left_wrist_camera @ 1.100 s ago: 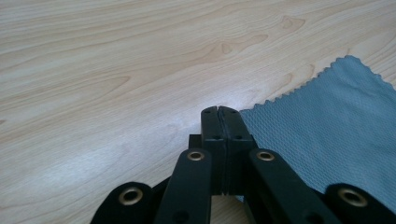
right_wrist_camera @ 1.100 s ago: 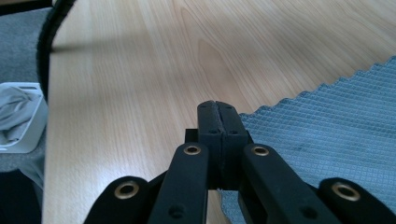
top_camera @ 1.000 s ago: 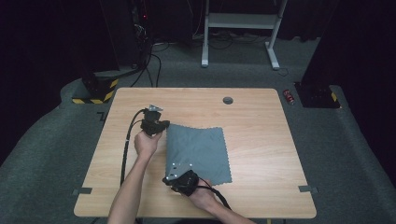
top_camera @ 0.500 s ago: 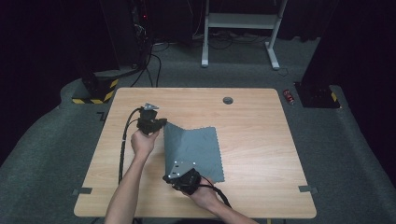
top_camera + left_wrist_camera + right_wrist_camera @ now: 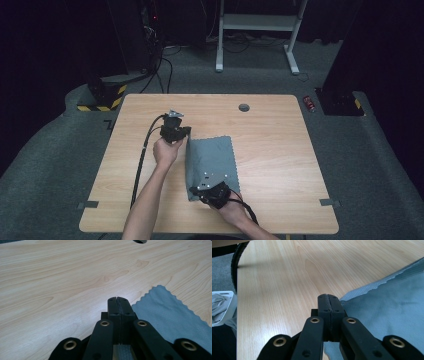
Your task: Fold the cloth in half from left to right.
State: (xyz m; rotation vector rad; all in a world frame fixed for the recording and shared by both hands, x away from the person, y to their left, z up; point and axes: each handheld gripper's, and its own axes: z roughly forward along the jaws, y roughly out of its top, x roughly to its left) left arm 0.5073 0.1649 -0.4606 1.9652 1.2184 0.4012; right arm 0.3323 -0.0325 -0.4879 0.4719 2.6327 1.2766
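Left gripper (image 5: 186,132) sits further out from the person than the right one, jaws pinched tight together, held in the left hand (image 5: 165,150) with the bare forearm running up from the bottom edge. Right gripper (image 5: 195,191) is close to the body, jaws clamped too, right hand (image 5: 231,210) tucked behind it.

- We see a light wooden desk (image 5: 280,150) with rounded corners, its grain running plainly across both gripper views.
- We note a small round dark hole (image 5: 244,107) near the desk's far edge.
- We find grey carpet floor (image 5: 370,165) all around the desk.
- We spot a yellow-and-black striped block (image 5: 102,100) off the far left corner.
- We see a white metal frame (image 5: 257,37) standing beyond the desk.
- We notice a small red object (image 5: 310,103) on the floor past the far right corner.
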